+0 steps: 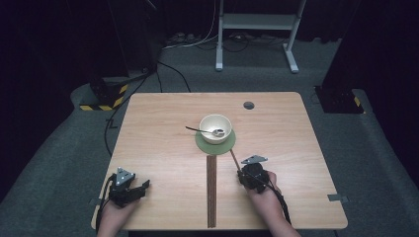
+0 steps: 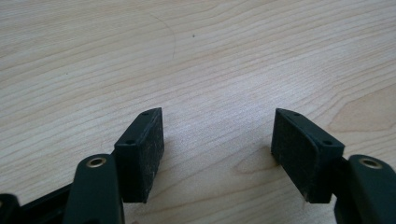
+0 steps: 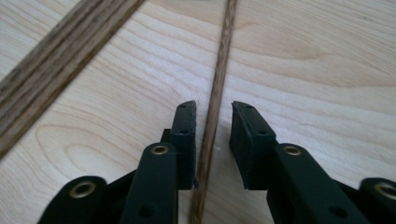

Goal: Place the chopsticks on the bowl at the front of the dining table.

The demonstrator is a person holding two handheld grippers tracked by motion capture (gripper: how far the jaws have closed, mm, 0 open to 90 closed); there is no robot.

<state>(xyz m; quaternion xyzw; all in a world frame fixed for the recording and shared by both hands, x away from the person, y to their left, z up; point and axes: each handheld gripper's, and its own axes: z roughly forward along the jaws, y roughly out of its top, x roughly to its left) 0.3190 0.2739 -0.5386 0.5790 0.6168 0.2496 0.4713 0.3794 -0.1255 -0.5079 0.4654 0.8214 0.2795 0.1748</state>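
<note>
Pale grained tabletop [image 3: 327, 70], thin round wooden stick [image 3: 215, 107] between slightly parted right claw [image 3: 213, 116]

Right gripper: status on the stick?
Right gripper open, straddling thin wooden stick, pads not pressing. Left gripper open over bare table. Nothing in the way.

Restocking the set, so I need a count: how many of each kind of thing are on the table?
Bowl: 1
Spoon, in the bowl: 1
Green mat under the bowl: 1
Loose wooden stick, between the open right claw jaws: 1
Bundle of sticks, too tight to count singly: 1
Total: 5
</note>
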